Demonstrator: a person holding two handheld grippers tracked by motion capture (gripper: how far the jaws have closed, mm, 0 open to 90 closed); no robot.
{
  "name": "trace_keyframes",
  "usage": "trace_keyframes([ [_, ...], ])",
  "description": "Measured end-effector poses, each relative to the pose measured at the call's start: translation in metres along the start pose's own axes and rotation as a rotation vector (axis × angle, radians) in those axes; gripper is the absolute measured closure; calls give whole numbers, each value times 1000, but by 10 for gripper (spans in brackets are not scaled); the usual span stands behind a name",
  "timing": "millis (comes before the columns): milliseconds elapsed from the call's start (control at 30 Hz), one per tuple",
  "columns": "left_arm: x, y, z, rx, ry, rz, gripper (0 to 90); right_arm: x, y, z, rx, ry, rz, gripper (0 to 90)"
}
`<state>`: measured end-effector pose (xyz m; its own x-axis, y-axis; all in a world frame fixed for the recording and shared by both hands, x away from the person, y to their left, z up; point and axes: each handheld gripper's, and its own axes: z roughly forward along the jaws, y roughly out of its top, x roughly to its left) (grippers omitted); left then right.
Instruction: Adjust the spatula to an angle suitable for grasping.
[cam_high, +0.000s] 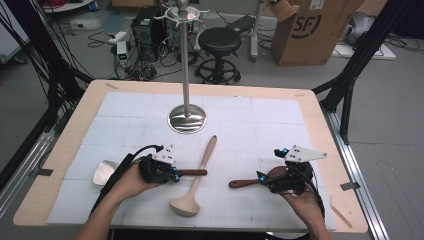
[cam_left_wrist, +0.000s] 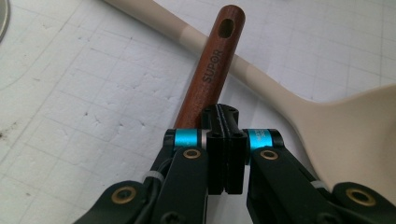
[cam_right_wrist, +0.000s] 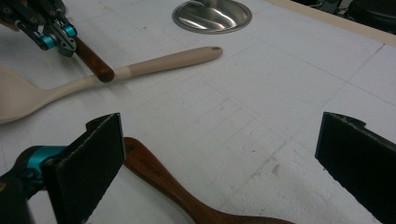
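Note:
My left gripper (cam_high: 176, 173) (cam_left_wrist: 224, 116) is shut on the brown wooden handle (cam_left_wrist: 205, 79), marked SUPOR, of a spatula whose steel blade (cam_high: 104, 171) sticks out to the left behind my hand. That handle lies across a cream ladle (cam_high: 197, 175) (cam_left_wrist: 355, 126) (cam_right_wrist: 154, 65) resting on the white mat. My right gripper (cam_high: 261, 177) (cam_right_wrist: 222, 158) stands wide open at the front right. A dark wooden spoon (cam_high: 242, 183) (cam_right_wrist: 177, 191) lies flat on the mat below and between its jaws, touching neither.
A steel hanging stand with a round base (cam_high: 187, 119) (cam_right_wrist: 212, 15) and hooks at the top (cam_high: 182, 12) rises mid-table, beyond the ladle. The wooden table rim (cam_high: 320, 125) frames the mat. On the floor behind are a stool (cam_high: 219, 42) and a cardboard box (cam_high: 310, 30).

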<state>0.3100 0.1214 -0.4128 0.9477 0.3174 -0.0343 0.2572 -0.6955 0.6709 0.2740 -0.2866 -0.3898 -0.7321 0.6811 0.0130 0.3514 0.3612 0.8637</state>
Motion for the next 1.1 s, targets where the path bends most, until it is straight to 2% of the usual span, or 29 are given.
trace_keyframes([
  [600,17,1,4,-23,23,-57,895,1,0,2,9,13,-4,3],
  [767,20,0,3,-20,22,-58,895,1,-1,3,12,14,-5,3],
  [933,19,0,-10,-74,16,-62,887,1,-1,3,16,15,-6,3],
  [1100,22,0,-22,-113,13,-65,824,1,-2,3,19,16,-9,3],
])
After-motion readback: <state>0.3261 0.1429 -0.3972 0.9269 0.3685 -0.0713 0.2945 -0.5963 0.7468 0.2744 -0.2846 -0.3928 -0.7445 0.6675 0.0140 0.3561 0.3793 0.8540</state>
